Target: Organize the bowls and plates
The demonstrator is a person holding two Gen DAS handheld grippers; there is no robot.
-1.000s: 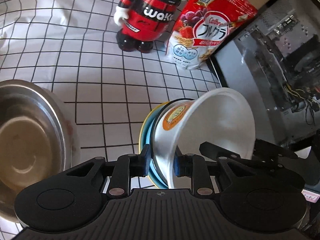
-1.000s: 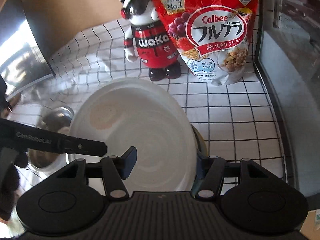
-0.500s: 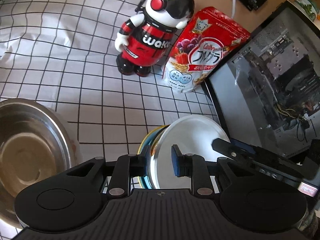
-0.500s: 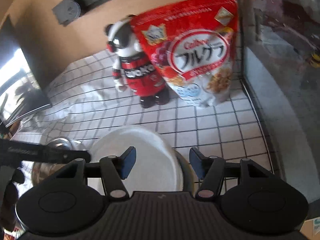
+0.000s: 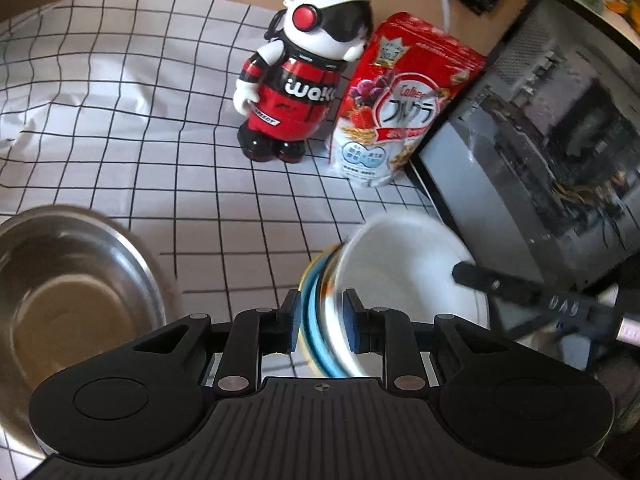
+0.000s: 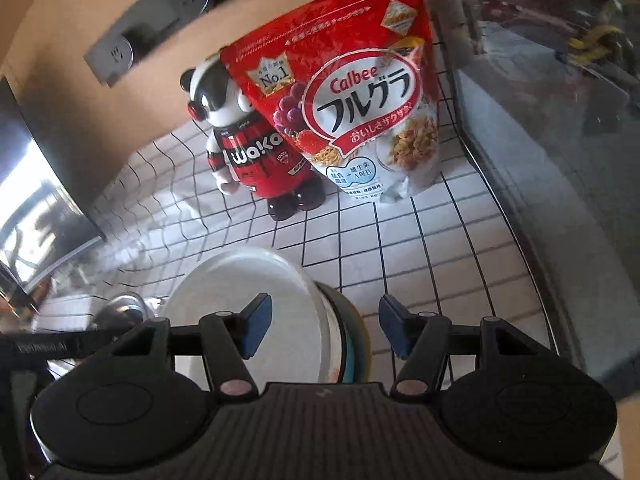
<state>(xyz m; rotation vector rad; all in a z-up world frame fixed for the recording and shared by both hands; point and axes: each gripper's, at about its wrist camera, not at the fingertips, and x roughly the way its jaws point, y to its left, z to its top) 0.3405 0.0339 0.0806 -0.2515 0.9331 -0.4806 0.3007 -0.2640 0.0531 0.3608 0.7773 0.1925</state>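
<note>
Two grippers are working around one stack of dishes sitting on the grid-patterned tablecloth [image 5: 168,184], in front of the Calbee cereal bag [image 5: 396,120]. The left gripper [image 5: 322,324] is pinching the stack's rim: its blue pads are pressing from either side on a white bowl [image 5: 404,264] with an orange mark on its wall, and on the blue-and-yellow plate [image 5: 314,320] tilting up against it. The right gripper [image 6: 326,330] is hanging wide apart over the same stack, holding nothing, its pads standing clear on either side of the bowl's edge. A stainless steel bowl [image 5: 68,292] is sitting by itself to the left of the cereal bag and nearer the camera, well apart from the stack and not yet nested with anything. A panda-headed toy figure [image 5: 304,76] is standing just beside the cereal bag, and a glass-sided computer case [image 5: 560,152] is running along the bag's other side. Judging by this, the task is partly along: white bowl and plate are gathered together, while the steel bowl is waiting to be joined or placed. Motion blur is softening the stack's edge, so the exact plate count is unclear.
</note>
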